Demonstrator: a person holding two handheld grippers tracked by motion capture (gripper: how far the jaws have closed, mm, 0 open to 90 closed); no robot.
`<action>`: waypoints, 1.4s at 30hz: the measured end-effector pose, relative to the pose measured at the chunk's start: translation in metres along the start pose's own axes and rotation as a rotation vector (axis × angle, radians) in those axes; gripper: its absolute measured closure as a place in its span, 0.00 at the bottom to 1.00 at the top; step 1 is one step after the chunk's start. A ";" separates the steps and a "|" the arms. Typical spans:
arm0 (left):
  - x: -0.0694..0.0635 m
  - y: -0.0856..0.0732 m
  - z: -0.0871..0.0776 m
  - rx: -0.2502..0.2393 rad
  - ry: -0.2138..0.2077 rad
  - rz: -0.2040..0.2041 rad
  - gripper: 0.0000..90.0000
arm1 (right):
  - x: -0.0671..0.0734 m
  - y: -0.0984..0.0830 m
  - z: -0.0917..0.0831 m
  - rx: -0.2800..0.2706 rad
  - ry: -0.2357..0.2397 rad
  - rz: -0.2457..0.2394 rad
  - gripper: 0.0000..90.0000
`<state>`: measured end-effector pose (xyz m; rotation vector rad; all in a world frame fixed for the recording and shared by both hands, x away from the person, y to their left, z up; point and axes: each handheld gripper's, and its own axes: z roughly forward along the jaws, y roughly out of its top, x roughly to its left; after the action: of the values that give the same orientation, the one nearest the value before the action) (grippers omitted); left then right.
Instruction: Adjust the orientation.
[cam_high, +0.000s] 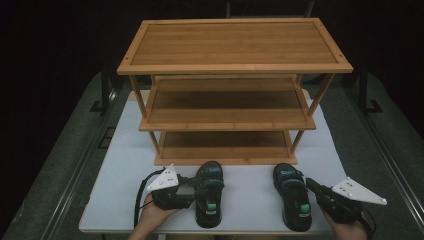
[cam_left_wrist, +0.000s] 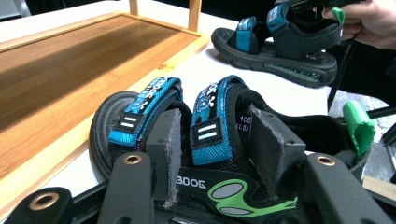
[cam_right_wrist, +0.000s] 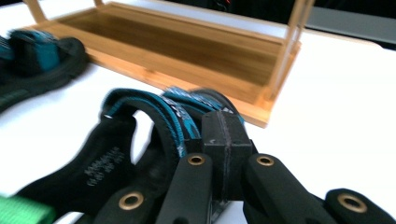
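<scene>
Two black sandals with blue straps lie on the white table, toes toward a wooden rack. My left gripper reaches into the left sandal from its left side. In the left gripper view its pads stand either side of the sandal's middle blue strap and are shut on it. My right gripper sits by the right sandal, at its right edge. In the right gripper view its pads are pressed together with nothing between them, just right of that sandal's strap.
A three-shelf bamboo rack stands at the back of the table, its bottom shelf just beyond the sandals' toes. The other sandal and a hand are in the left gripper view. The table edge runs right behind both hands.
</scene>
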<state>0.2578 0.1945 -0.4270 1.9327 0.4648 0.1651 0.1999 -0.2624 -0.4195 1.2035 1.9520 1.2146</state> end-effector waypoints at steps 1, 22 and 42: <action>0.000 0.000 0.000 0.001 0.000 0.000 0.59 | -0.001 -0.001 0.001 0.009 0.002 0.000 1.00; -0.008 0.001 0.002 0.017 0.045 -0.001 0.53 | 0.005 0.007 -0.016 -0.043 0.133 -0.028 0.64; -0.017 0.006 0.003 0.056 0.154 -0.011 0.65 | 0.008 -0.001 0.000 0.071 0.075 -0.039 0.71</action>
<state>0.2443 0.1833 -0.4212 1.9800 0.5870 0.2977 0.1962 -0.2550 -0.4201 1.1647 2.0796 1.1948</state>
